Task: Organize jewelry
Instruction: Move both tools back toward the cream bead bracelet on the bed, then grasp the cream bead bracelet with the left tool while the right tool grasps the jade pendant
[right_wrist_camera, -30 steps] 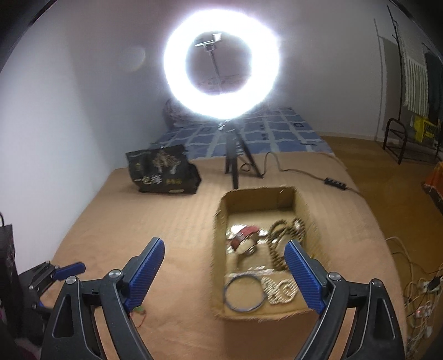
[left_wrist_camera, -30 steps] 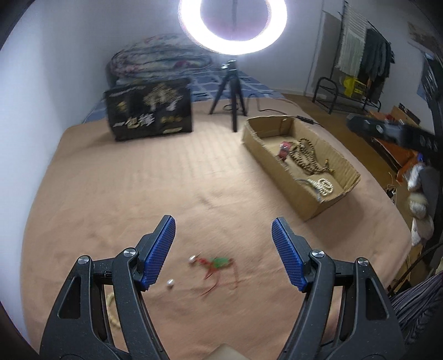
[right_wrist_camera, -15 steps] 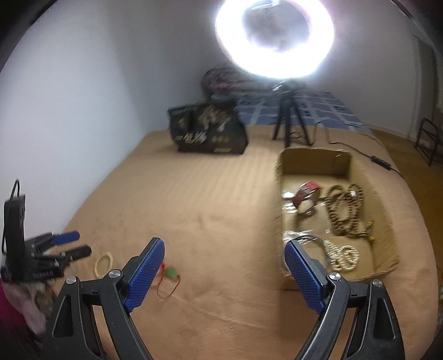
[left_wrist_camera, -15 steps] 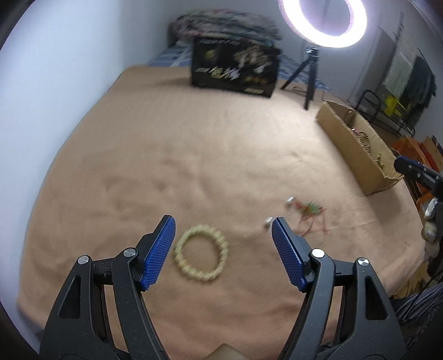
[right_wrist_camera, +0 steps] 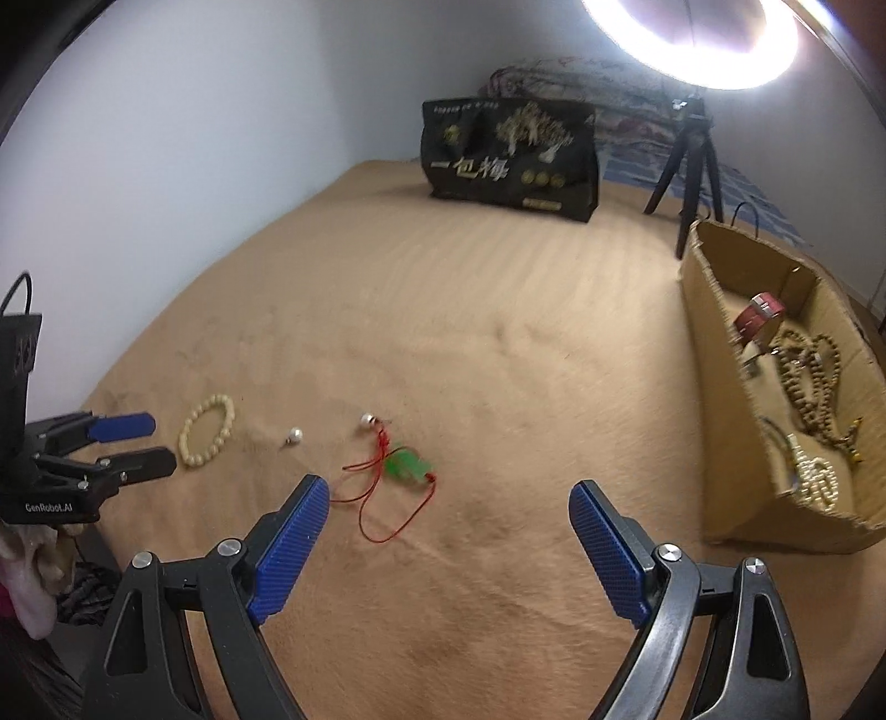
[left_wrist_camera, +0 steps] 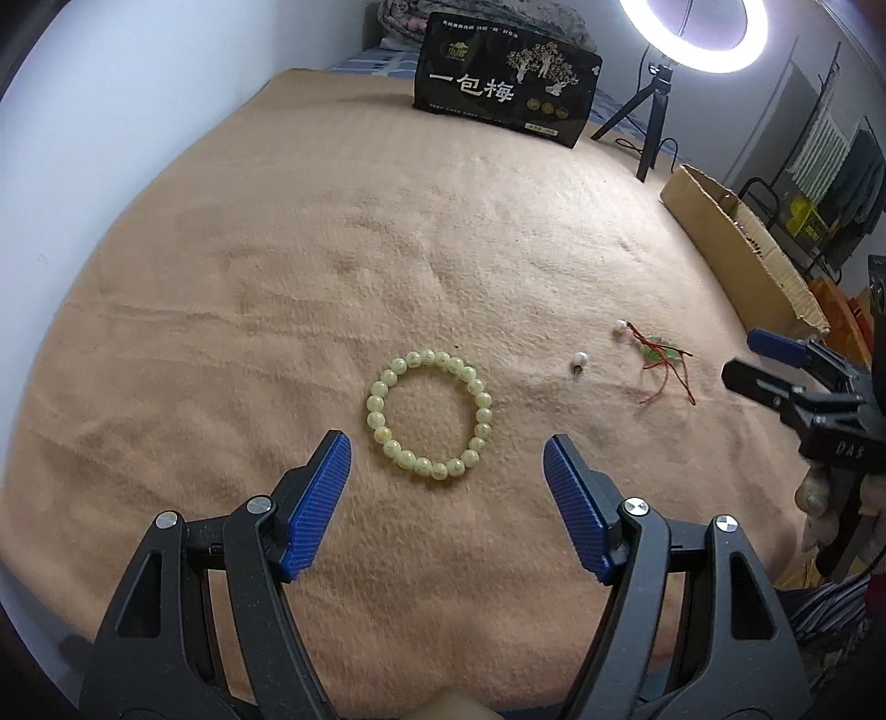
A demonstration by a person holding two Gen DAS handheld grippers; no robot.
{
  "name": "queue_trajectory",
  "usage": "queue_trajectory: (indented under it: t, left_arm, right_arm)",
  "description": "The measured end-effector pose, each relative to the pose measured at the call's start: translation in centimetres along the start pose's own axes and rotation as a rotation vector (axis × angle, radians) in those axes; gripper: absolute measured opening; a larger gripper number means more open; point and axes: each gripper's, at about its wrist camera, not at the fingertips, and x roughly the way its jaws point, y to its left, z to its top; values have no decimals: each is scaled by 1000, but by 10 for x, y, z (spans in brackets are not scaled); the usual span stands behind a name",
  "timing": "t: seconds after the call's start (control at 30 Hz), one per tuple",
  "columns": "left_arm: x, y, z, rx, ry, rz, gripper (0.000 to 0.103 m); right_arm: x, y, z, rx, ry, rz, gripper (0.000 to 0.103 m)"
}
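Left wrist view: black bag [left_wrist_camera: 506, 83] lettered "一包梅"; left gripper [left_wrist_camera: 447, 471] and right gripper [right_wrist_camera: 449, 512] both wide apart, empty.

Lit by ring light [right_wrist_camera: 689, 41], blown out | dim elsewhere | soft shadows | fisheye-bent, vignetted edges | slight blur

A home bedroom; a blanket-covered bed [left_wrist_camera: 387, 249], folded quilt [right_wrist_camera: 581, 83], clothes rack [left_wrist_camera: 830, 160] beside it.
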Motion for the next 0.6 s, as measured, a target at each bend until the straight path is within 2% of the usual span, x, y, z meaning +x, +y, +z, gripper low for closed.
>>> queue_trajectory:
  t: [0.47,0.6]
  left_arm:
    - [21,28,4,-91,21,80,74]
    - [27,27,6,-71,24,97,61]
  right_arm:
    - [18,-1,-3,13,16,-1,90]
    - [24,5,0,-3,20,12,88]
